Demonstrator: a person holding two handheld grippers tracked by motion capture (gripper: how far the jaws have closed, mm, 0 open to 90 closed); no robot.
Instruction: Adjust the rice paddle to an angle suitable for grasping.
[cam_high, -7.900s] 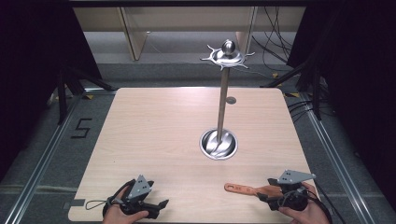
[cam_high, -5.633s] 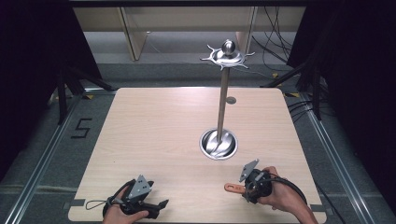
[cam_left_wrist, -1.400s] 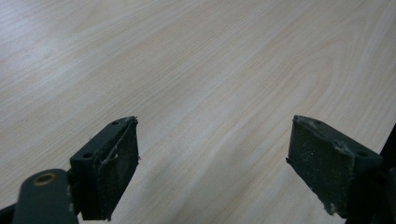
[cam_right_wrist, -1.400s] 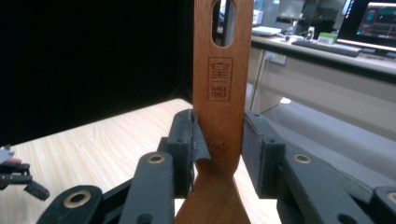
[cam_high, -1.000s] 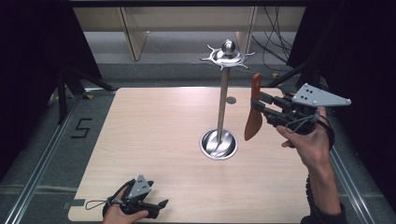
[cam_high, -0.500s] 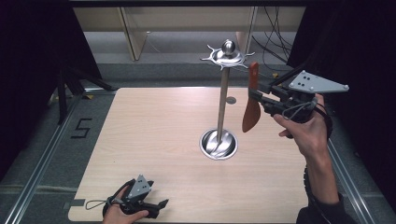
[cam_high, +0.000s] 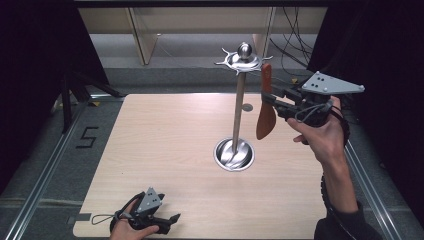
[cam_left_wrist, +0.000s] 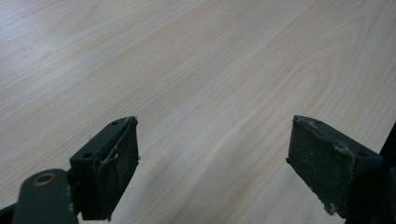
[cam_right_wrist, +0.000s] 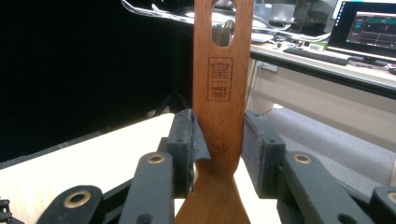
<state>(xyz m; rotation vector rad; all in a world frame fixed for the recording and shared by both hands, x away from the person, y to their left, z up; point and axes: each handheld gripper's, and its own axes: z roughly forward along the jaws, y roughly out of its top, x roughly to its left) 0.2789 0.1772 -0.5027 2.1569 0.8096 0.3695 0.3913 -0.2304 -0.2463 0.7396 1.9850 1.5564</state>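
Right claw pinching wooden spatula upright. Line handle hole up with a rack hook, ease on. Left claw spread, resting on counter.

Bare table across left and near side, metal stand upright at centre-right, wooden spatula just beside its hooks.
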